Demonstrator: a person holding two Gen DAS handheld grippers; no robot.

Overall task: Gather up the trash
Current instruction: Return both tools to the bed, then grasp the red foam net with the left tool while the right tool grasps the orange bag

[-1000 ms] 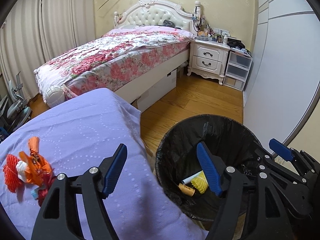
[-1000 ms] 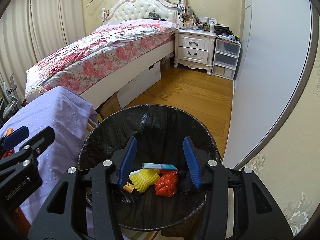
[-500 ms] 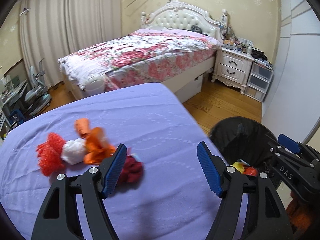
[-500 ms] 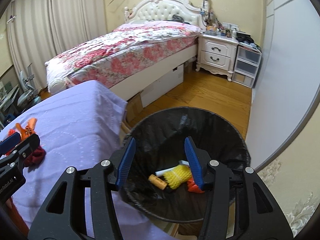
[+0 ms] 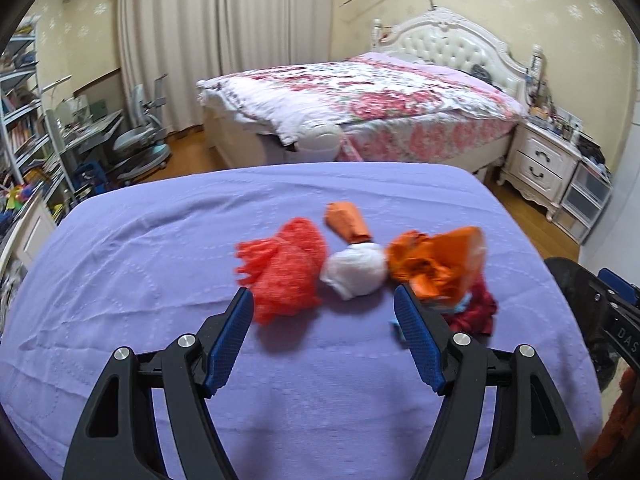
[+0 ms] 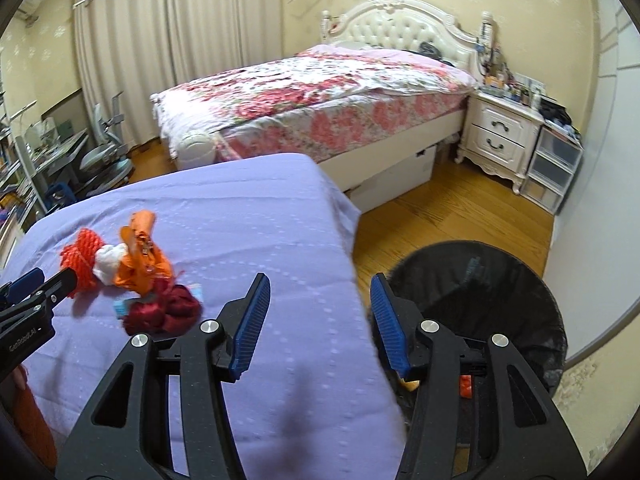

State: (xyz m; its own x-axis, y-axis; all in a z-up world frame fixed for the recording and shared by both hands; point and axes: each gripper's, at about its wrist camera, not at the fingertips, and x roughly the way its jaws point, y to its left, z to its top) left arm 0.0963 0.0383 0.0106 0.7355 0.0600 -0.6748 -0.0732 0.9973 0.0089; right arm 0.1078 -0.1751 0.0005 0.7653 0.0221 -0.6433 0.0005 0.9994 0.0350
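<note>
A pile of trash lies on the purple-covered table (image 5: 160, 248): a red mesh net (image 5: 286, 270), a white wad (image 5: 356, 270), an orange wrapper (image 5: 436, 264), an orange tube (image 5: 346, 222) and a dark red cloth (image 5: 476, 312). My left gripper (image 5: 323, 336) is open and empty, just short of the net and the wad. My right gripper (image 6: 318, 318) is open and empty over the table's right edge, right of the pile (image 6: 132, 268). The black-lined bin (image 6: 488, 292) stands on the floor at the right, with trash inside.
A bed (image 5: 360, 96) with a floral cover stands behind the table. A white nightstand (image 6: 500, 136) and plastic drawers (image 6: 554, 168) are at the right wall. A desk and chair (image 5: 136, 140) are at the left. Wooden floor (image 6: 460, 216) lies between bed and bin.
Both grippers have swung left from above the bin to the table. The left one now faces the trash pile; the right one has left the bin opening and sits over the table's edge.
</note>
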